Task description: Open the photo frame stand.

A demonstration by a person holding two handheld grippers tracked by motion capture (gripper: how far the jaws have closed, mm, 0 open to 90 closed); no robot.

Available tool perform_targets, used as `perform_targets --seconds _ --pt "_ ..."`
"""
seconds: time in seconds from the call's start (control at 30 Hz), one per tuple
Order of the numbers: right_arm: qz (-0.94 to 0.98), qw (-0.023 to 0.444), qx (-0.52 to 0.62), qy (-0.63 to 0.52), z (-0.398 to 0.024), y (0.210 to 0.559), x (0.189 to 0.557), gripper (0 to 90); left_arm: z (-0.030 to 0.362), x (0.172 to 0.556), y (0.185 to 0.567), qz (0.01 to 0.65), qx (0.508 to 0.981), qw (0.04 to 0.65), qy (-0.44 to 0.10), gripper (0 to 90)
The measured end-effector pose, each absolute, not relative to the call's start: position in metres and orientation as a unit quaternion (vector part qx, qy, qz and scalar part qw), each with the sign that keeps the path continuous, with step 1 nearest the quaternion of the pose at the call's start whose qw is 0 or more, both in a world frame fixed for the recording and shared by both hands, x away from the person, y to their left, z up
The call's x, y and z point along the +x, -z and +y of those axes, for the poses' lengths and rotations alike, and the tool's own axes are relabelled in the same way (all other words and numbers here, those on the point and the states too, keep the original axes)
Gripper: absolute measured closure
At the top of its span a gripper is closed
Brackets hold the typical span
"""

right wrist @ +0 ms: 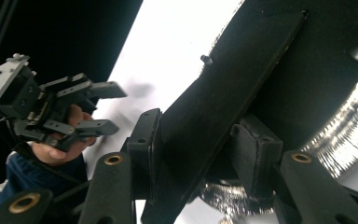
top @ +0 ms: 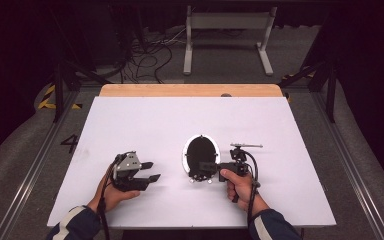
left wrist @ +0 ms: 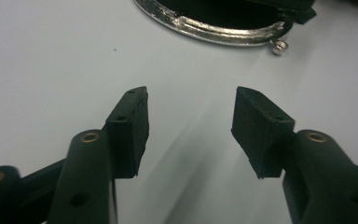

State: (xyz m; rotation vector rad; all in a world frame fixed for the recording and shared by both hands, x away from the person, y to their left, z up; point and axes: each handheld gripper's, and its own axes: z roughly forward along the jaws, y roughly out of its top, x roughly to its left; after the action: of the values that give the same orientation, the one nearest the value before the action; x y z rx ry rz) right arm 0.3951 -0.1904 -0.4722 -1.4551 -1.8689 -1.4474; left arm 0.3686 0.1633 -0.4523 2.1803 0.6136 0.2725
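So the right gripper is clamped on something: in its own view both pads squeeze a flat black flap, thin edge on, one pad each side. That flap looks like part of the purse, a black pouch with a shiny silver frame curving past the jaws. My guess is the grip is there to pin the purse so it doesn't skate around on the slick white table.

From the high view the right gripper comes in level from the right and meets the purse at its near edge, with two little metal balls of the clasp just below it. The purse sits a bit right of the table's middle, closer to the near edge than the far one, mouth up and open.

The left gripper is well apart, towards the near left corner, pointing at the purse. Its jaws stand half wide with nothing between them; in its own view only bare table lies between the pads, with the frame just ahead. Looks like it's free to go for the rim or clasp next, while the other holds things steady.
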Motion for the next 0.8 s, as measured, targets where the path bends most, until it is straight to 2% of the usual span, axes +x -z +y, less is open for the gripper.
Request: perform_targets --seconds 0.2,0.43,0.8 --pt "-0.660 0.193 -0.507 0.520 -0.193 0.477 0.399 62.5 0.149 0.385 0.453 0.245 0.861 0.434 -0.106 39.8" --pt "-0.670 0.188 -0.493 0.523 -0.194 0.476 0.398 65.0 0.132 0.399 0.454 0.250 0.858 0.440 -0.086 33.9" --pt "-0.718 0.137 -0.420 0.538 -0.190 0.467 0.391 67.8 0.114 0.414 0.457 0.245 0.854 0.457 -0.050 24.6"
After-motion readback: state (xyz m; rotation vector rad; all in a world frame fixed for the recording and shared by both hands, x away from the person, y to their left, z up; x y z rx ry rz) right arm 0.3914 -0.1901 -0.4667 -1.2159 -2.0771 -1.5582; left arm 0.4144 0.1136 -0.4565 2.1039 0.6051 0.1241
